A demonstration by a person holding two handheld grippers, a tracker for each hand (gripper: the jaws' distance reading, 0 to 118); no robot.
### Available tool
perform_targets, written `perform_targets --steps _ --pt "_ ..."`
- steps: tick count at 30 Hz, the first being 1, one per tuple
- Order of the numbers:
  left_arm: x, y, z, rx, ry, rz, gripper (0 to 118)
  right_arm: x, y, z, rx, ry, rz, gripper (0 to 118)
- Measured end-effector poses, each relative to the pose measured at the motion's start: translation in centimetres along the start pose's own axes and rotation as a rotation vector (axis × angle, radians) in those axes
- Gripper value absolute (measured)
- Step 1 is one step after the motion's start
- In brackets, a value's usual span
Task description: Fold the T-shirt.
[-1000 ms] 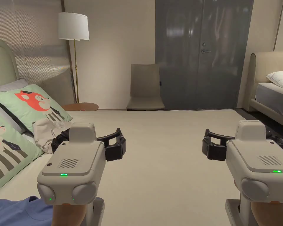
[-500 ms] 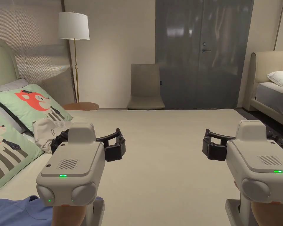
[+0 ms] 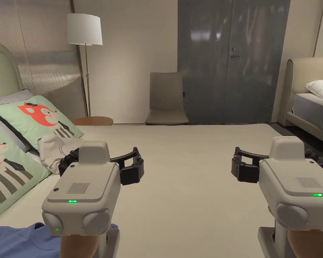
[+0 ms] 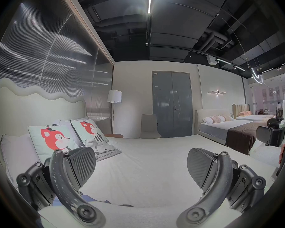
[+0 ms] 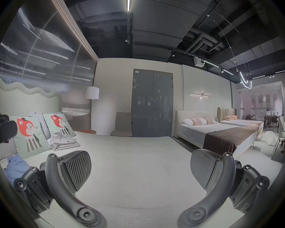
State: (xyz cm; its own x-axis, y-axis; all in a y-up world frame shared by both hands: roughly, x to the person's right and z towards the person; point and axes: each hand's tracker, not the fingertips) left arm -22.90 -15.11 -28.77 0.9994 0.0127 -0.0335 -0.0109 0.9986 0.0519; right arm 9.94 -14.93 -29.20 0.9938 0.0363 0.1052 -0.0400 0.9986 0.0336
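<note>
1. Step in hand: none of the folding is begun, by my judgement. Both tools are held level over the bed (image 3: 191,188), empty, pointing toward the door (image 3: 233,60).
2. T-shirt (image 3: 12,240): blue, lying in a loose heap on the bed, at the near edge, under and behind the left gripper (image 3: 102,164). Seen also low in the left gripper view (image 4: 89,199), and at the far left of the right gripper view (image 5: 16,165), below the fox pillow (image 5: 28,132).
3. Left gripper (image 4: 141,167): jaws spread wide, ribbed pads facing each other, nothing between them, nothing touched. It hangs above the bed, clear of the T-shirt.
4. Right gripper (image 5: 141,167): jaws likewise spread wide and empty. In the head view it (image 3: 278,166) hangs well apart from the T-shirt, on the bed's far side from the pillows.
5. Other stock on the bed: a folded pale cloth (image 3: 56,149), beside the fox pillow, untouched.
6. Next move, as I judge it: turn toward the T-shirt, bring both grippers down to it, pinch two edges such as the shoulders, and draw it onto the bare middle of the bed to lie flat.
7. Caution: the heap hides collar and hem; which edge is which cannot be told yet.
</note>
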Motion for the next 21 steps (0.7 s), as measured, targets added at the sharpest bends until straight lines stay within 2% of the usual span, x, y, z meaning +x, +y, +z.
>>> perform_targets --steps 21 --pt "0.24 0.31 0.36 0.013 -0.004 -0.009 111 -0.03 0.43 0.4 0.023 0.006 0.007 118"
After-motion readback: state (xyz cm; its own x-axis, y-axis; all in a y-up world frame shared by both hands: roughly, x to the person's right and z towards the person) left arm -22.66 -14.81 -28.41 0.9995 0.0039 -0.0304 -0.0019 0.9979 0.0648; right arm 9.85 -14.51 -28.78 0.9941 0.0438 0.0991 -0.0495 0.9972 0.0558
